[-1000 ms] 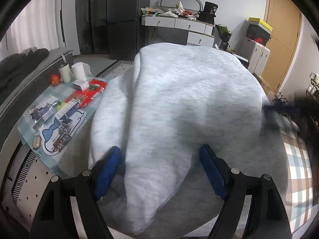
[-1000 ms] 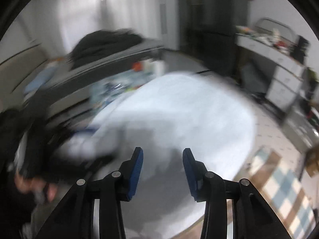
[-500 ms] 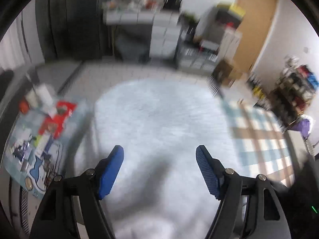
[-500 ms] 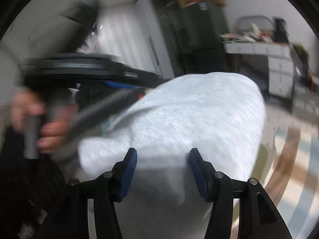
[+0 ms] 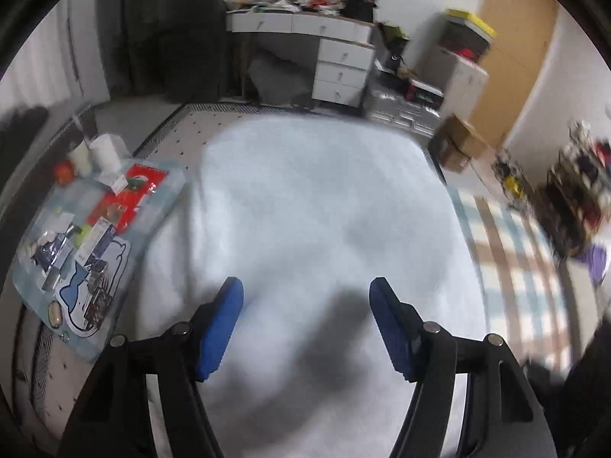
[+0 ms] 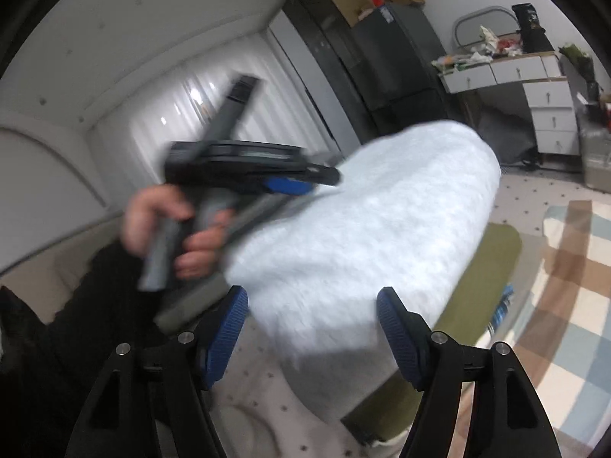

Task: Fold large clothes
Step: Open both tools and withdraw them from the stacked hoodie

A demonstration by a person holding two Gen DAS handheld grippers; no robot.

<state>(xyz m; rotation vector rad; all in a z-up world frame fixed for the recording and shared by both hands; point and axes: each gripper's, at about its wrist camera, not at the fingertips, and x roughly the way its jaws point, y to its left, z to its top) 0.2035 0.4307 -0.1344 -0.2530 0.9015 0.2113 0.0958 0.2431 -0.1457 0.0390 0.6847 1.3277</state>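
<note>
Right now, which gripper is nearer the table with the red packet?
Left. The left gripper, closing on nothing, hangs beside the table; the right gripper, opening around the grey garment's near end, sits across it.

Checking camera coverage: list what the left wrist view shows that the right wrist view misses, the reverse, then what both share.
Only the left wrist view: the cluttered mat left of the garment, a yellow-lidded box and the wooden door. Its own left gripper is closing, nothing between the pads.

Only the right wrist view: the hand holding the left gripper, white curtains and the green surface under the garment. Its own right gripper is opening, clear of the cloth.

Both: the grey garment, the white drawers and the plaid rug.
</note>
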